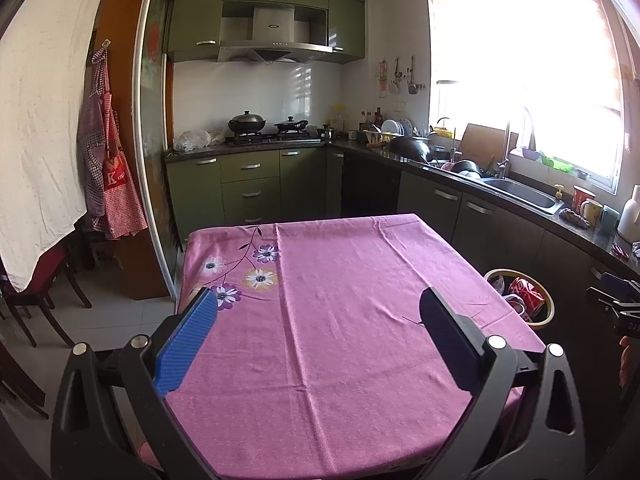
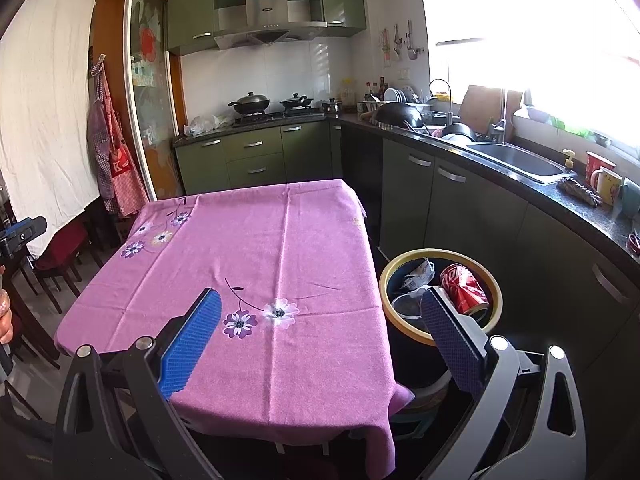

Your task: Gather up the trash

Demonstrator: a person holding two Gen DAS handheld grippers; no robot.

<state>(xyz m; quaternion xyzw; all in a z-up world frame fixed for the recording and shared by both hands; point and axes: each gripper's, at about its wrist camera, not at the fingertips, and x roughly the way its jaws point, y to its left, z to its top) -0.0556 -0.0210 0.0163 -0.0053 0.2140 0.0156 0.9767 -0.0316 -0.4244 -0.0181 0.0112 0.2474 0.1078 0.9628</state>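
Note:
A round bin with a yellow rim (image 2: pixel 440 252) stands on the floor at the table's right side; it also shows in the left wrist view (image 1: pixel 550 312). Inside lie a crushed red soda can (image 2: pixel 464 288), crumpled paper (image 2: pixel 418 276) and a clear plastic piece. The can shows in the left wrist view too (image 1: pixel 528 294). My left gripper (image 1: pixel 318 312) is open and empty above the pink tablecloth (image 1: pixel 340 300). My right gripper (image 2: pixel 320 312) is open and empty over the table's right edge, its right finger in front of the bin.
The table with the pink flowered cloth (image 2: pixel 260 240) fills the middle. Dark counter with sink (image 2: pixel 516 160), mugs (image 2: pixel 604 180) and dishes runs along the right. Stove with pans (image 2: pixel 272 106) at the back. Chairs (image 1: pixel 36 292) and aprons (image 1: pixel 108 184) on the left.

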